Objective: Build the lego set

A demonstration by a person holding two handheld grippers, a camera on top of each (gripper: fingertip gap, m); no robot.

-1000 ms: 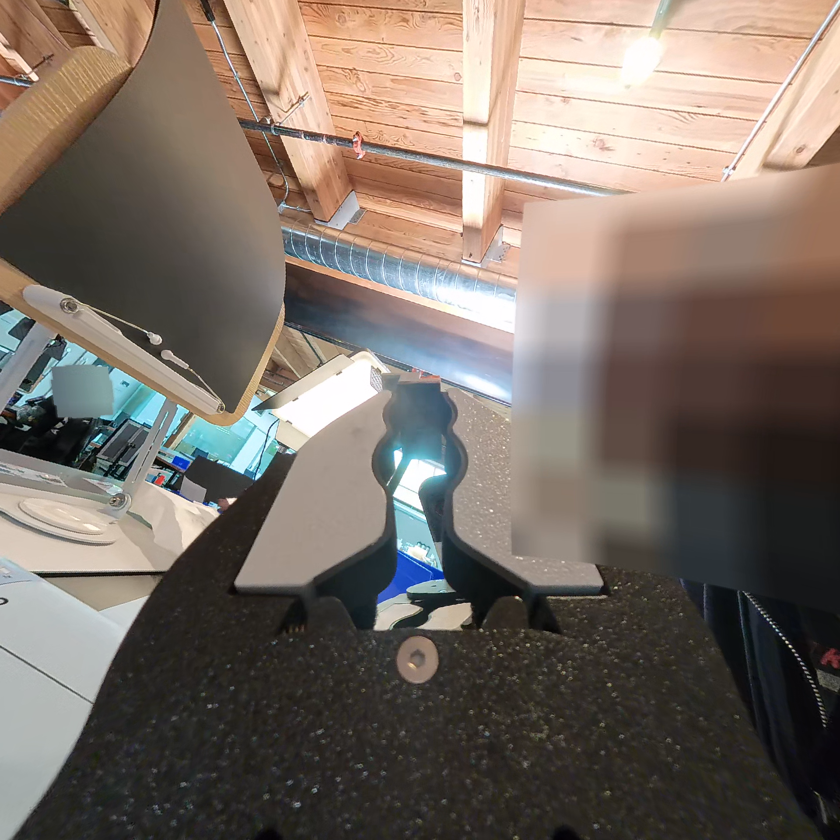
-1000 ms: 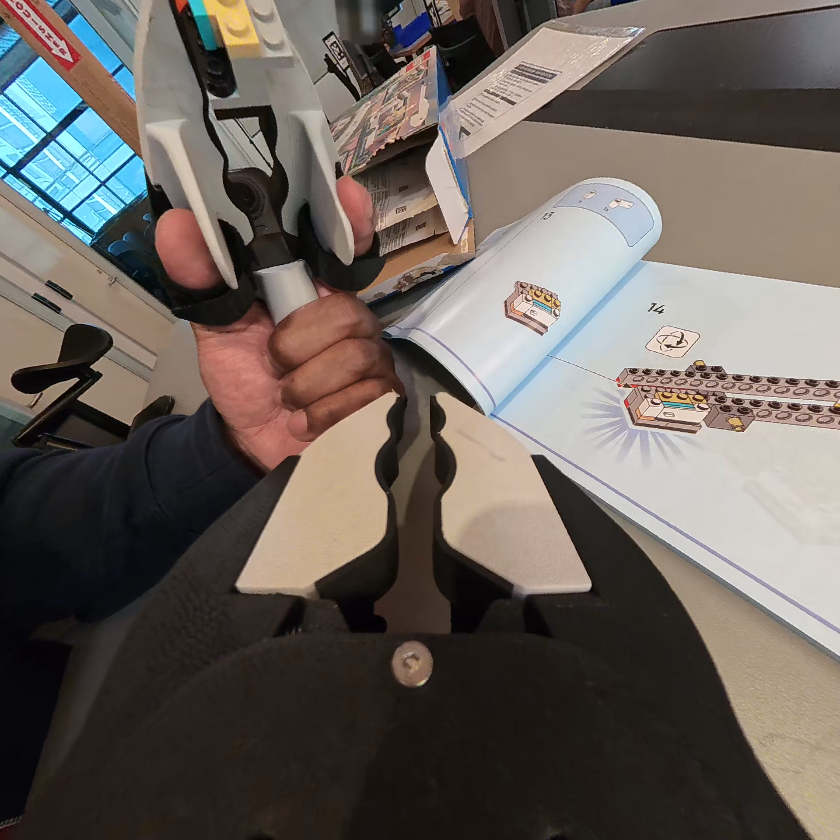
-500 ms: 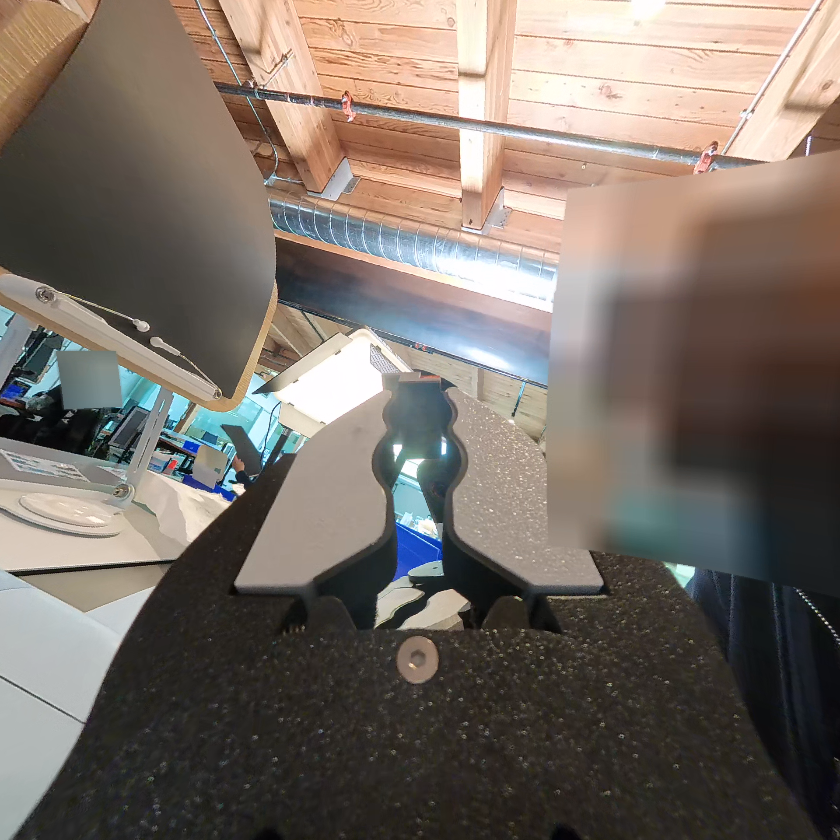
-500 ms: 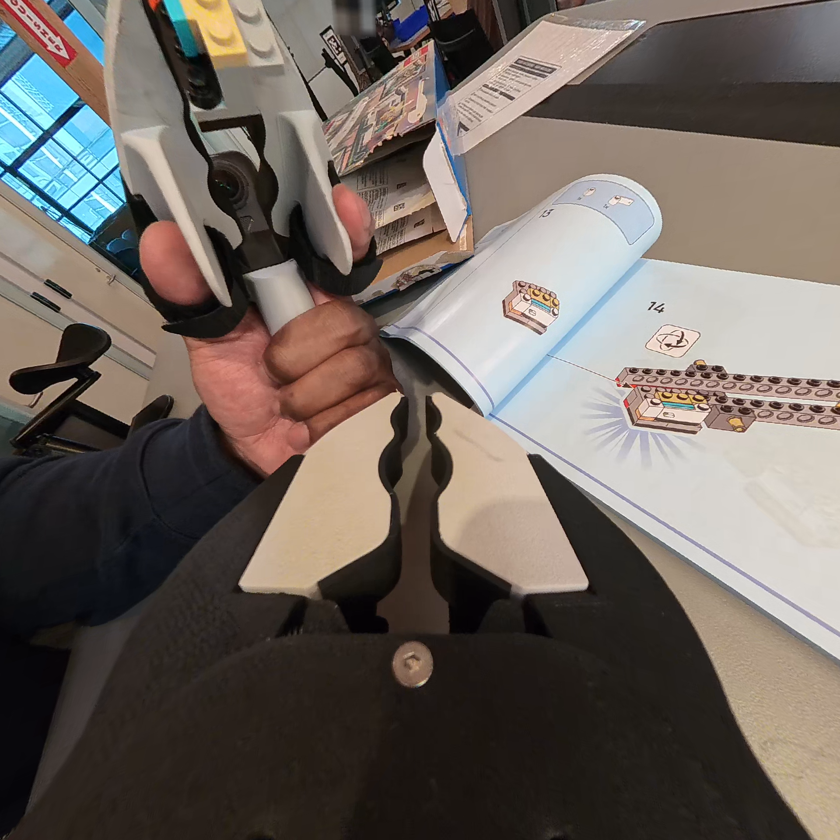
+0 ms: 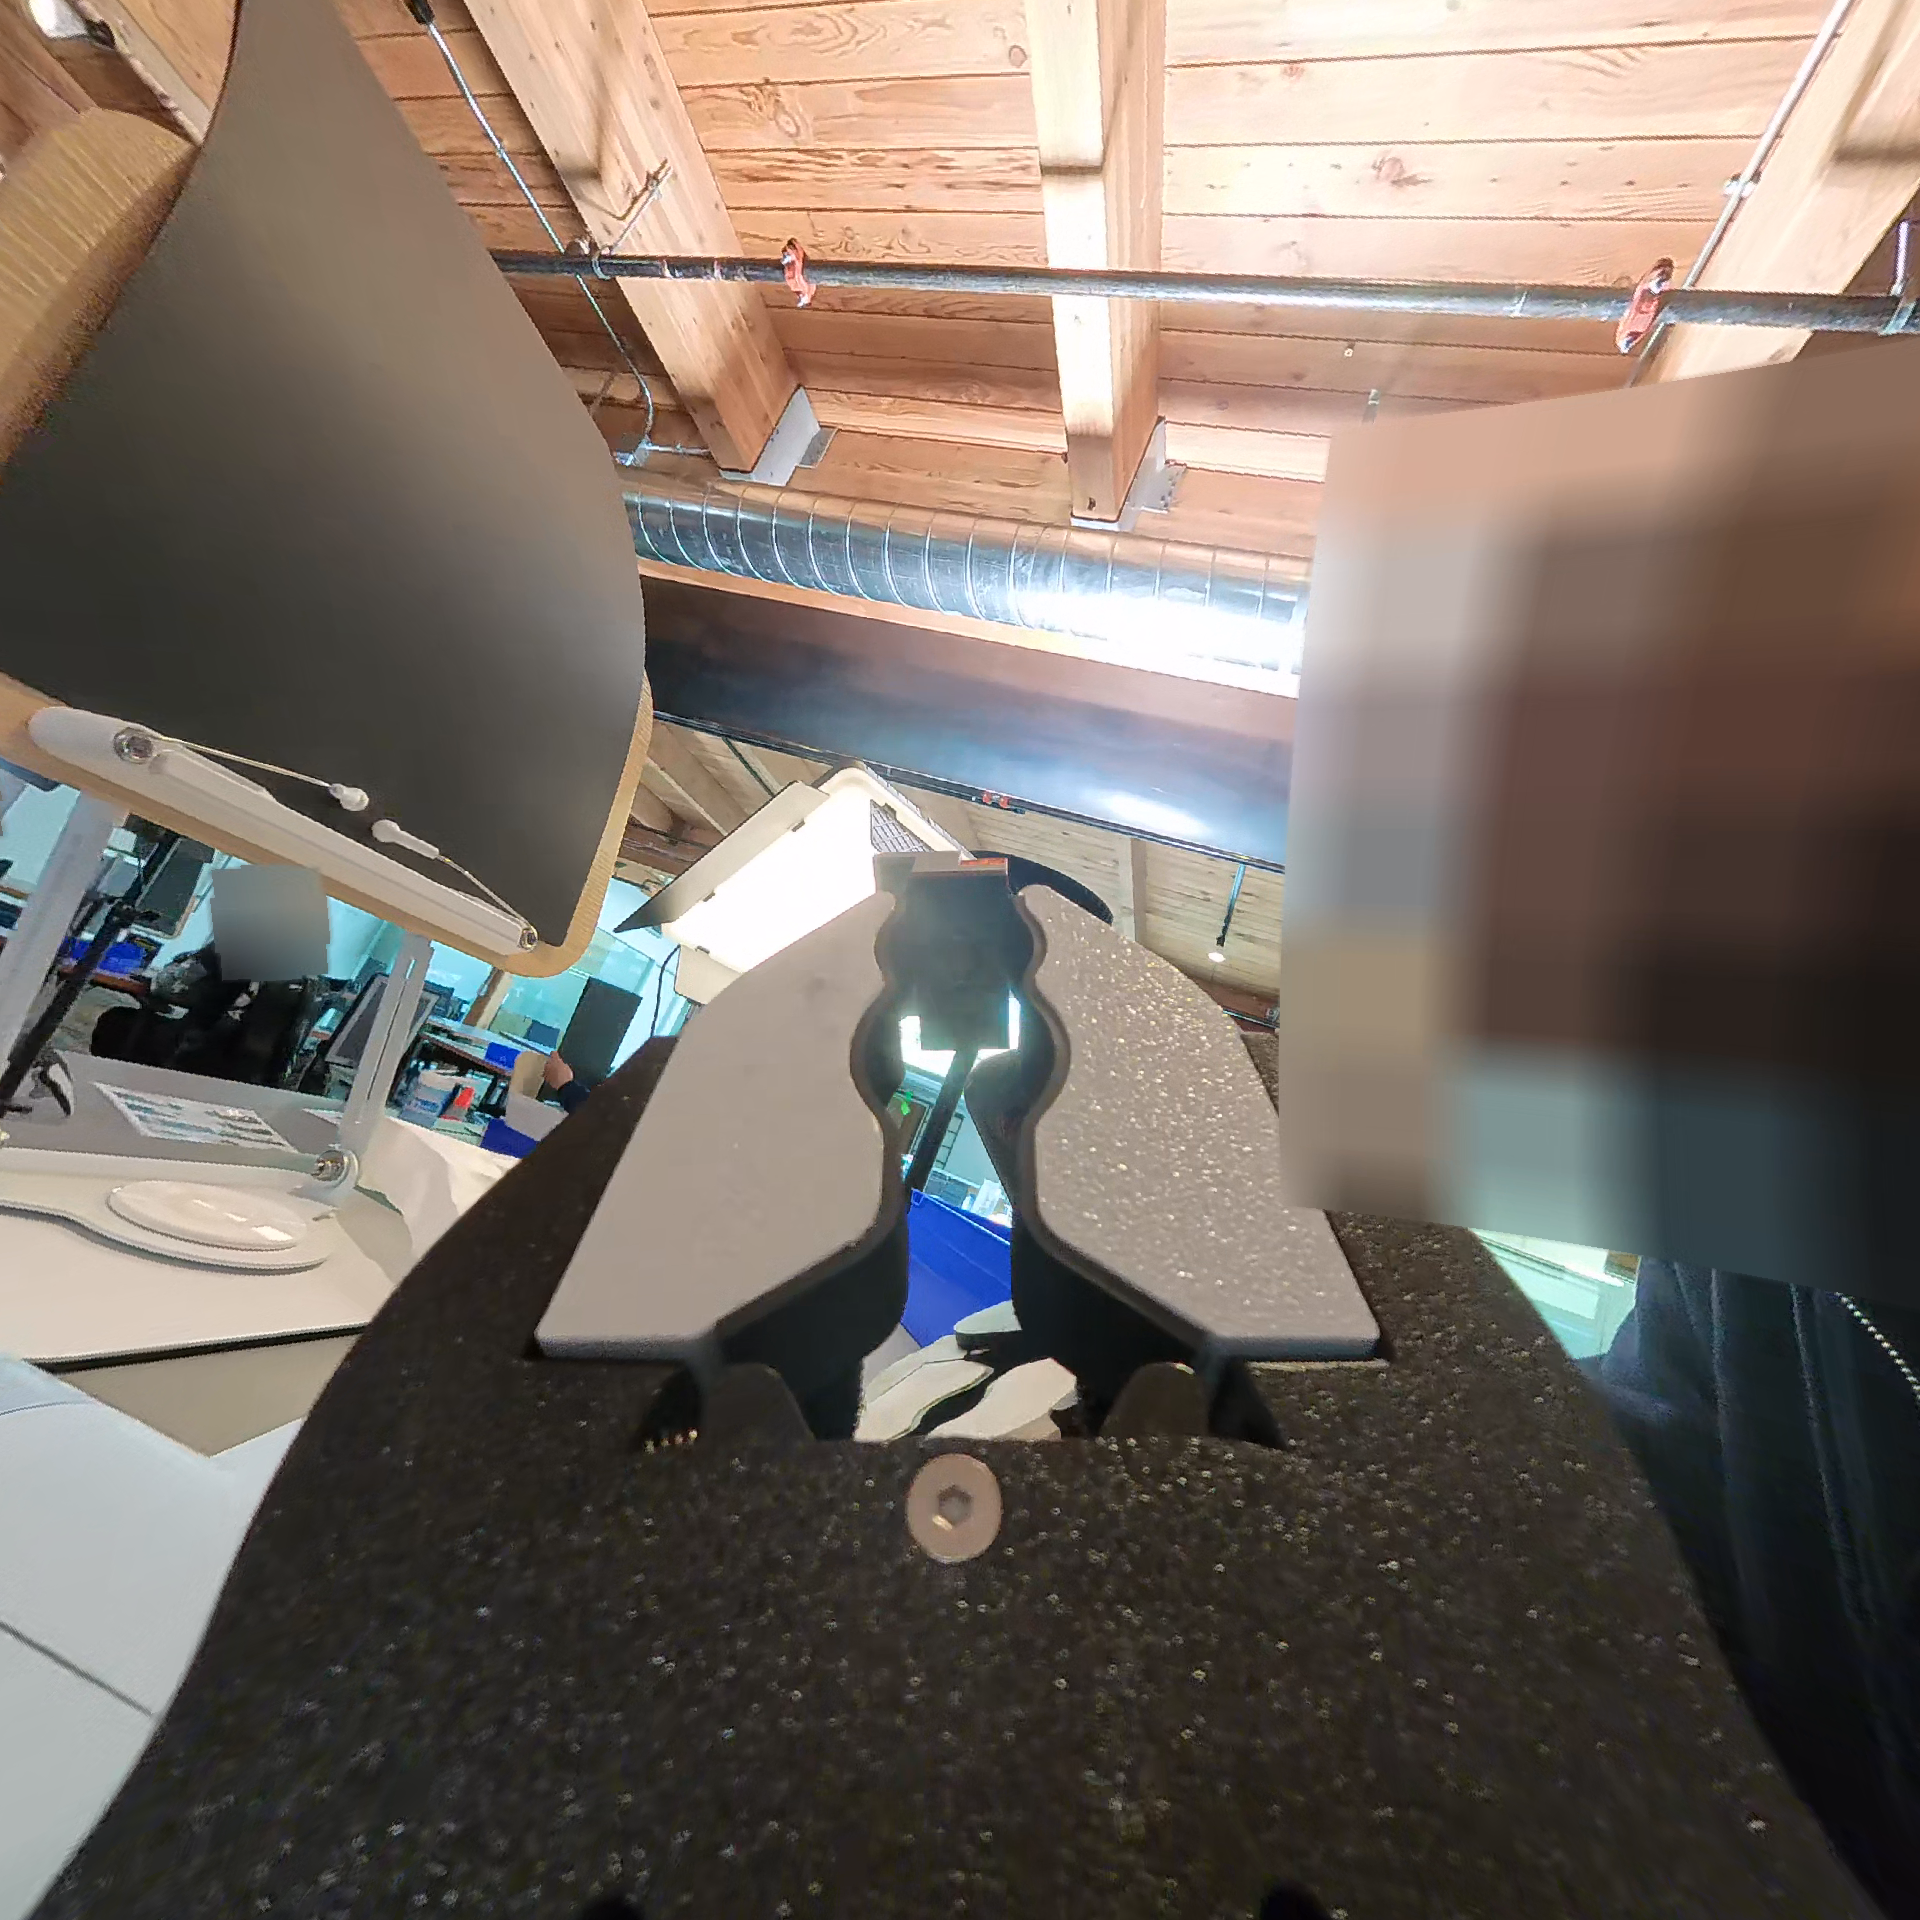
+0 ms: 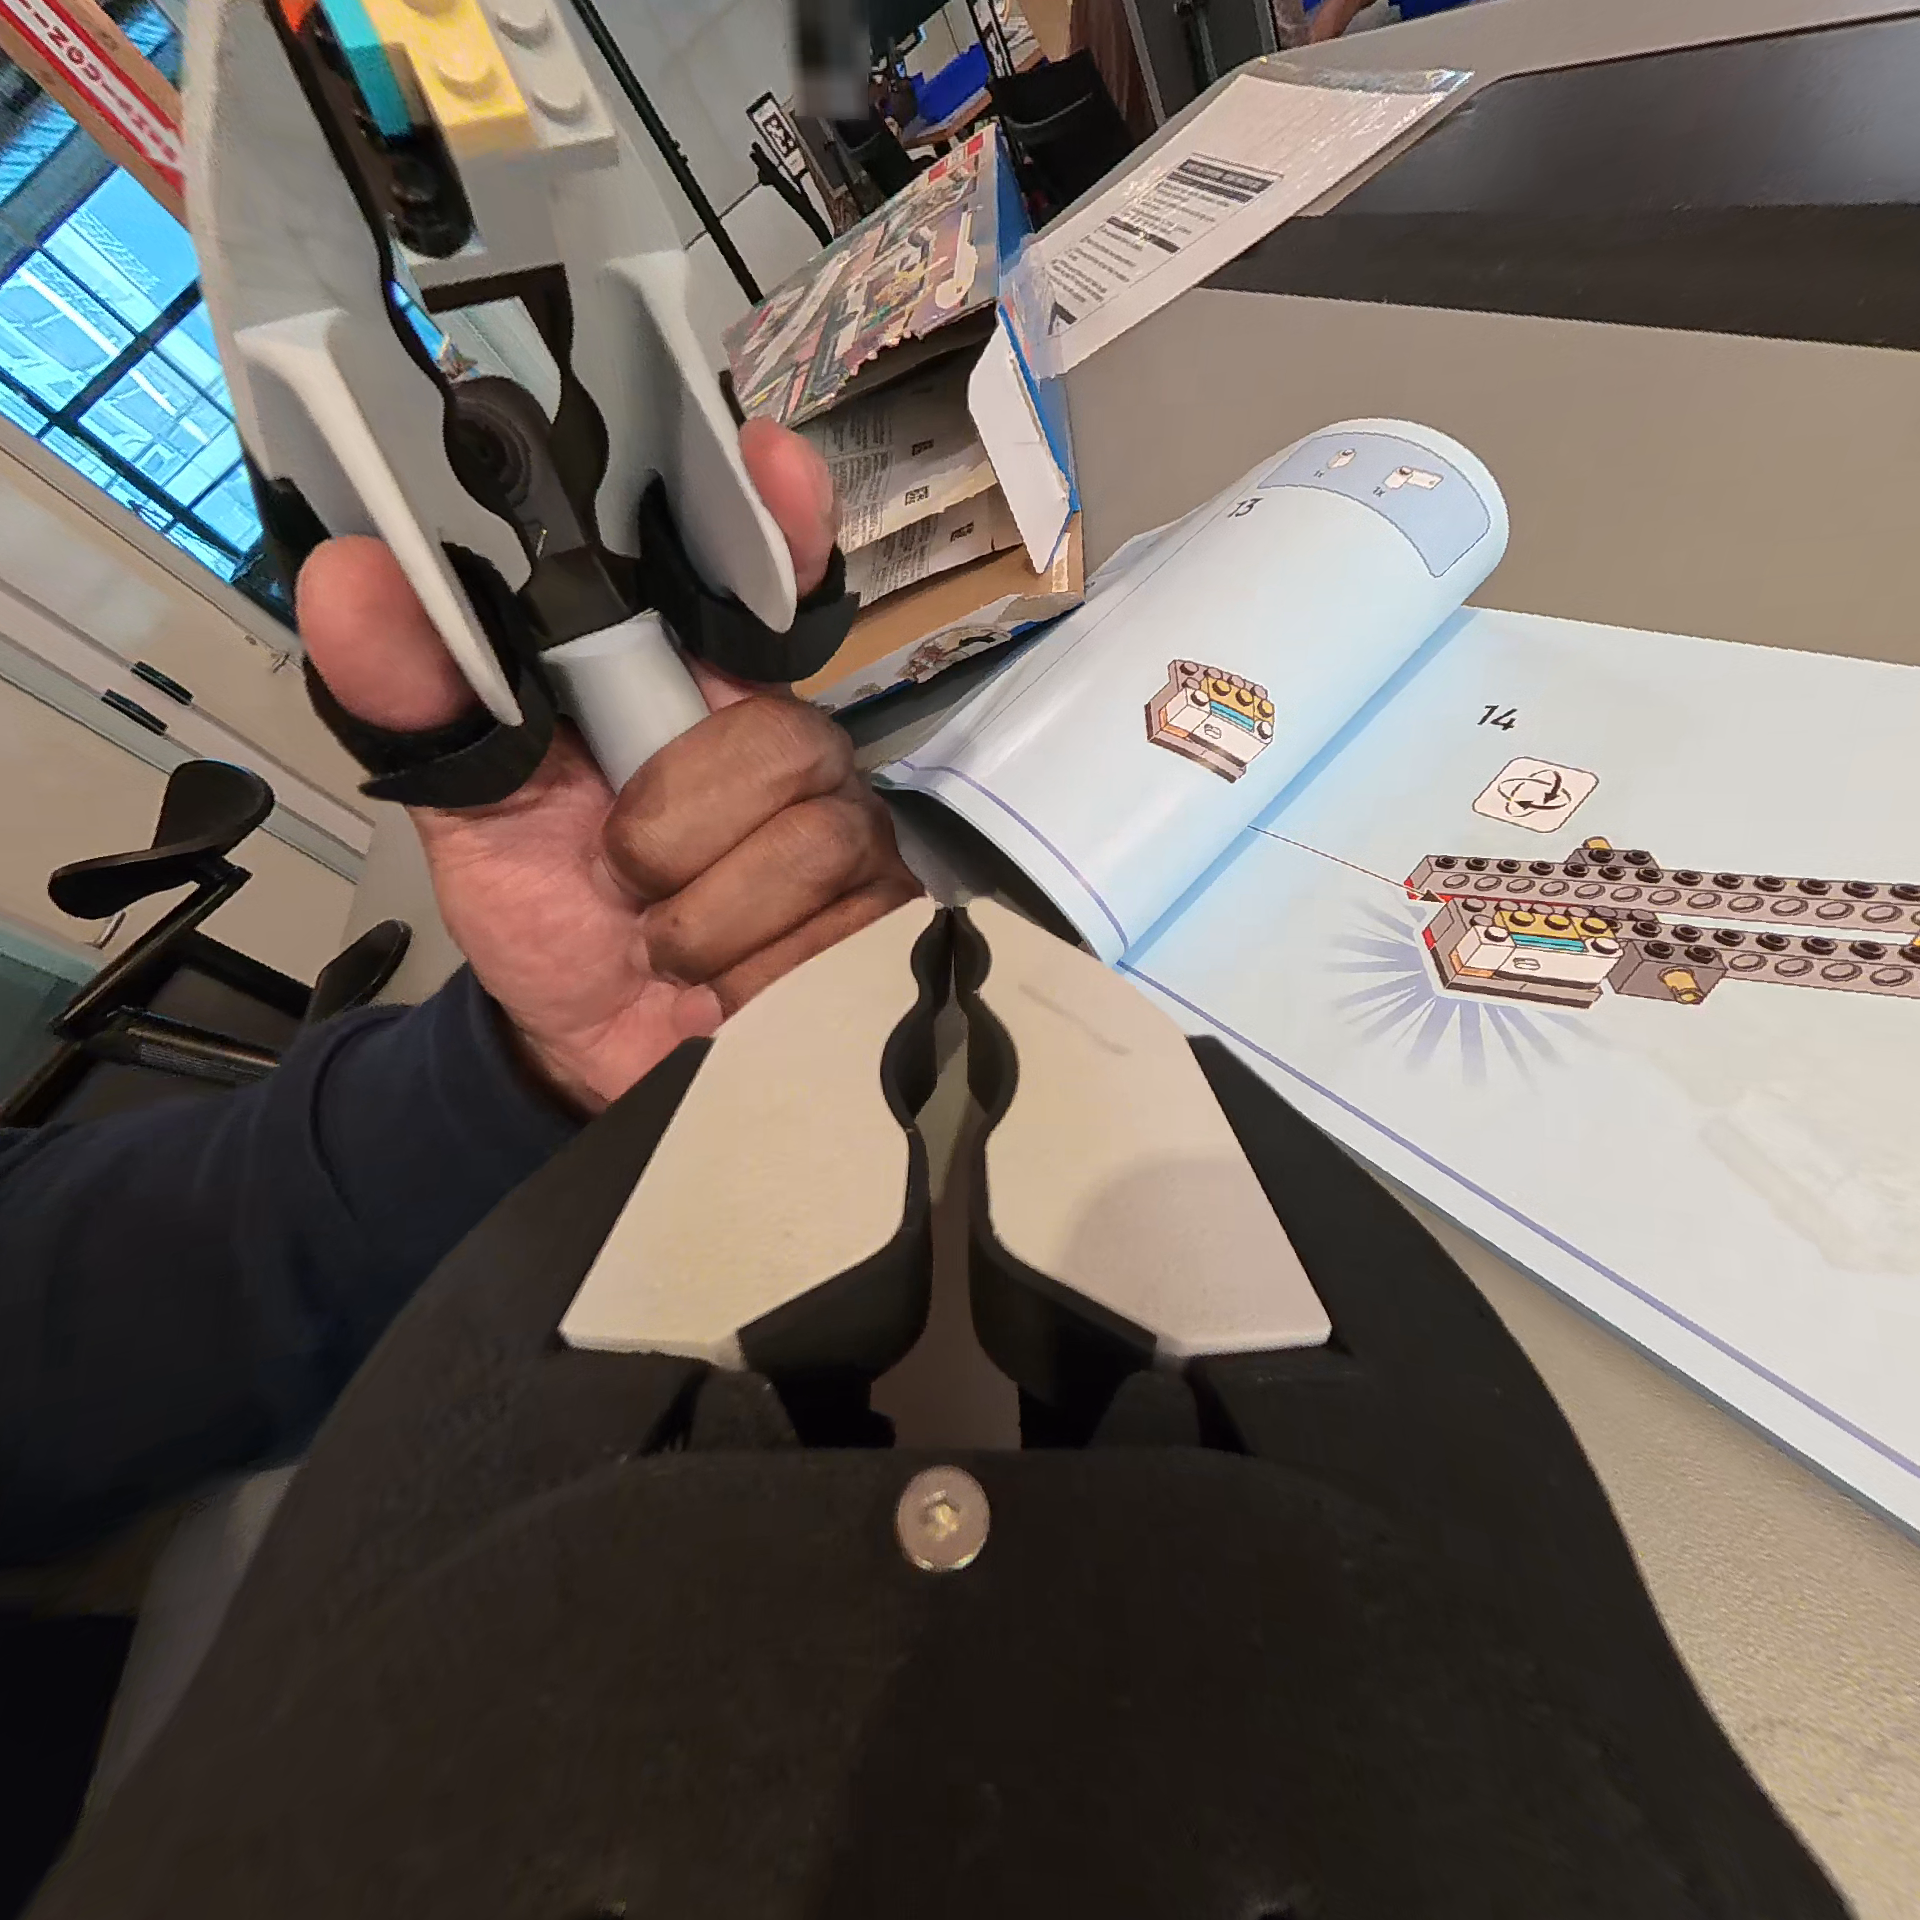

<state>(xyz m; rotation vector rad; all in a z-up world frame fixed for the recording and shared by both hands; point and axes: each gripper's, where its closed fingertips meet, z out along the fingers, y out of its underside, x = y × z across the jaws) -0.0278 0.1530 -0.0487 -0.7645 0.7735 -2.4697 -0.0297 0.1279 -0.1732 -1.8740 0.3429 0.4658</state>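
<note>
My left gripper [image 5: 951,914] points up toward the ceiling and is shut on a small lego assembly [image 5: 951,945], which looks dark against the light. In the right wrist view the same assembly [image 6: 473,62] shows yellow, teal and light grey bricks between the left gripper's white fingers [image 6: 281,260] at the top left. A hand [image 6: 623,883] holds that gripper upright. My right gripper [image 6: 951,920] is low over the table. Its pads touch with nothing between them.
An open instruction booklet [image 6: 1455,935] lies on the grey table [image 6: 1714,1558] to the right. A torn lego box [image 6: 914,343] and a grey box with a black top [image 6: 1558,260] stand behind it. A dark sleeve [image 6: 208,1195] crosses the left side. There is about 12 cm between the tips of the two grippers.
My right gripper's pads have closed from a narrow gap until they touch, on air. The left gripper keeps its hold on the assembly and has shifted only slightly.
</note>
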